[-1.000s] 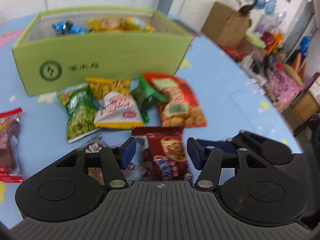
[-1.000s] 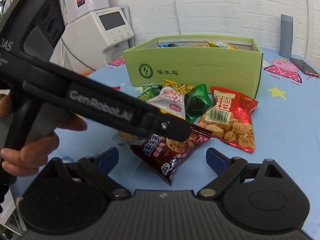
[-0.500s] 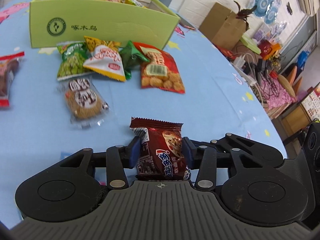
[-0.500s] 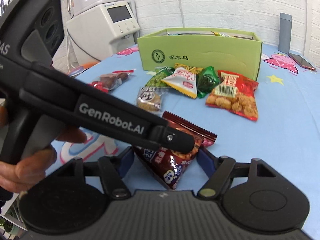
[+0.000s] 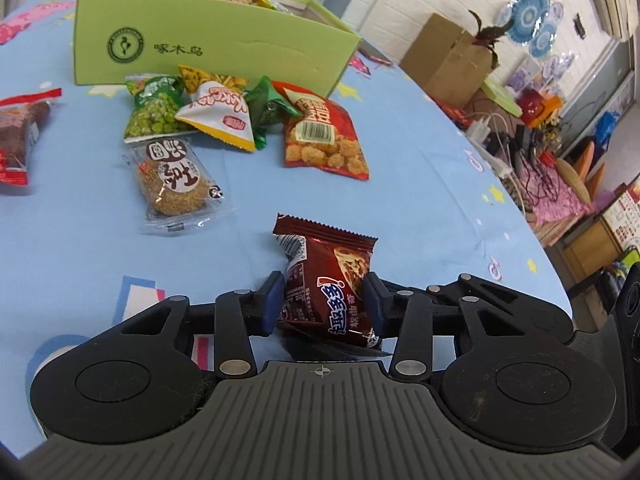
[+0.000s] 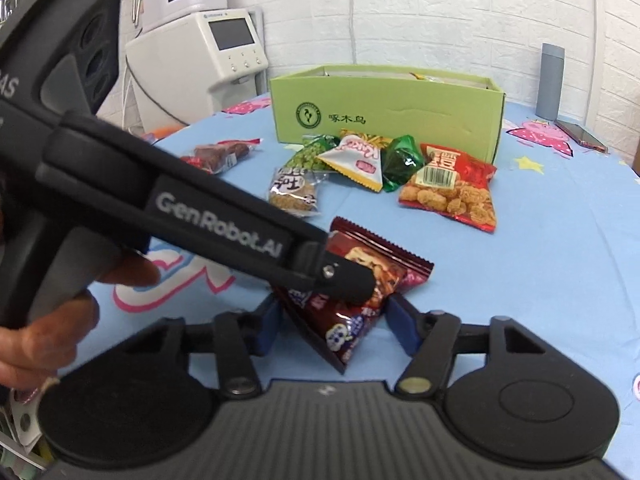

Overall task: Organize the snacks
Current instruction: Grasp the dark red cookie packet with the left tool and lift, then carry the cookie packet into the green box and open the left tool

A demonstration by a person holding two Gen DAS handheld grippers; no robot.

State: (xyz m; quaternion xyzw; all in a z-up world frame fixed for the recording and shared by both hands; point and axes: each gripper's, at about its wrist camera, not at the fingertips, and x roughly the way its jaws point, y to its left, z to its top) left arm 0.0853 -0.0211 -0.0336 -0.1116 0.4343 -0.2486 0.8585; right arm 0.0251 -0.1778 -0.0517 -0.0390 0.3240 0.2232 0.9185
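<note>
With the left hand-held gripper (image 5: 324, 300) having just closed to pinch the brown cookie packet (image 5: 328, 280), well short of the green box (image 5: 208, 48), and the right hand-held gripper (image 6: 332, 328) closing around its lower corner without clearly pressing, the pick-up looks done; next comes carrying it into that box.

Table (image 5: 420, 168) under a blue printed cloth.
A green box (image 5: 224, 52) is seen upper left; snack packets (image 5: 248, 120) are scattered before it.

box contents (image 6: 424, 77): mostly hidden | dried-fruit pack (image 5: 18, 136): cut off, perhaps dates
</note>
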